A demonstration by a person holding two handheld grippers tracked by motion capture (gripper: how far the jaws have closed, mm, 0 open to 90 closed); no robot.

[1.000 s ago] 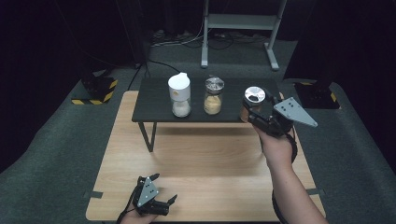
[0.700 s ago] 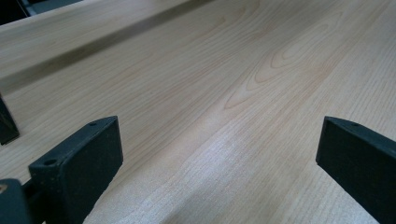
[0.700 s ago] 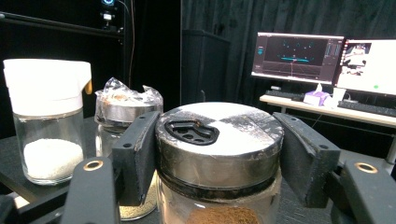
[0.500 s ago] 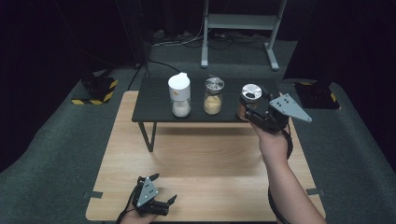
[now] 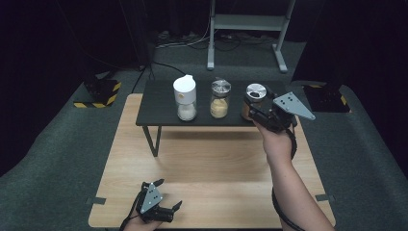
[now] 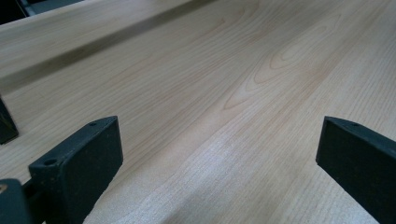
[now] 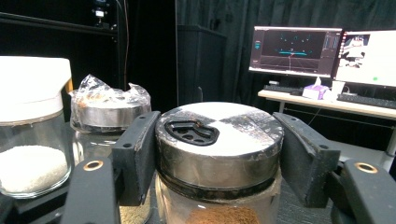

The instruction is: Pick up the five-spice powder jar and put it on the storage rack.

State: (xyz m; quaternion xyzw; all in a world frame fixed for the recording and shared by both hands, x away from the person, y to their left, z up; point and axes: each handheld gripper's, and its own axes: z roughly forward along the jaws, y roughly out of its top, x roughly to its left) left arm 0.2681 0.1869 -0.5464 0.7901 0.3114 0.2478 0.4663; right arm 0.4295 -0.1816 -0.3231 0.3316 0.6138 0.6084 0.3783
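Three jars in a row on low black shelf (image 5: 159,115) at far side of wooden table (image 5: 216,168), seen from high view: white-lidded jar (image 5: 185,98) at left, middle jar (image 5: 220,99) beside it, metal-lidded jar (image 5: 253,100) at right end. Right gripper (image 5: 252,109) reaching in from right, clamped on metal-lidded jar near its top, grey plate above hand. Left gripper (image 5: 168,199) low at near table edge, well apart from shelf, jaws spread with nothing between.

Left gripper view: two black jaws wide apart over bare wood grain of table (image 6: 224,93); released, gripping nothing.

Right gripper view: both pads (image 7: 137,154) pressed against sides of steel cap of metal-lidded jar (image 7: 219,144), brown powder visible below through glass. Black flip tab on cap top. Middle jar (image 7: 105,114) just behind at left, its top wrapped in what looks like crinkled clear film, hard to tell for sure. White-lidded jar (image 7: 30,121) farther left, white grains inside.
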